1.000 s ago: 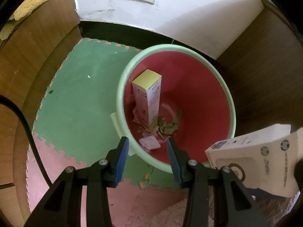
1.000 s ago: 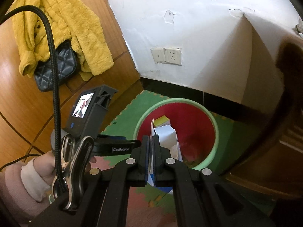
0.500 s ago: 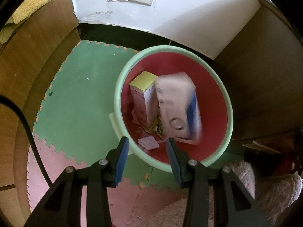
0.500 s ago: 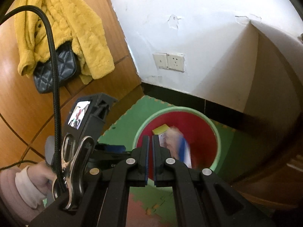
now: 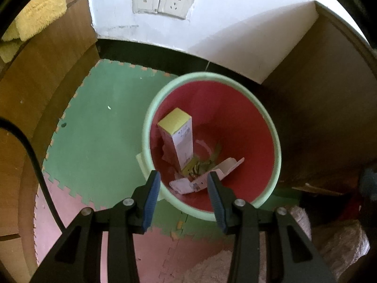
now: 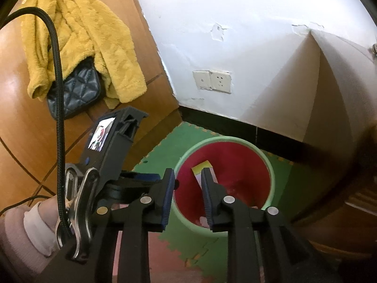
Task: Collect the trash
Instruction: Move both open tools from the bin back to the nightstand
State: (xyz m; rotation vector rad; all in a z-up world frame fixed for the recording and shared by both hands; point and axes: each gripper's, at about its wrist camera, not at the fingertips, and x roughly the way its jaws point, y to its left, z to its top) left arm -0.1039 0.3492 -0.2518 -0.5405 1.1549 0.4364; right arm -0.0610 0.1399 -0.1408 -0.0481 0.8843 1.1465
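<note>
A bin (image 5: 268, 127) with a pale green rim and red inside stands on the foam floor mat, and shows in the right wrist view as the same bin (image 6: 266, 158). A tall carton with a yellow top (image 5: 176, 139) stands in it, seen again as the carton (image 6: 202, 166). A white flattened box (image 5: 223, 168) lies on the bin's bottom among paper scraps. My left gripper (image 5: 183, 180) hangs open over the bin's near rim, holding nothing. My right gripper (image 6: 188, 178) is above the bin; its jaws are opening with nothing between them.
Green and pink foam tiles (image 5: 99, 141) cover the floor. A white wall with sockets (image 5: 162, 3) stands behind the bin, wooden panels at left and dark furniture at right. A yellow coat (image 6: 77, 35) and dark bag (image 6: 77, 89) hang on the left. A sleeved hand (image 6: 30, 217) holds the left gripper.
The white box, pinched in my right gripper a second ago, has fallen into the bin and now lies on its bottom. The right jaws have parted. The left gripper has stayed put.
</note>
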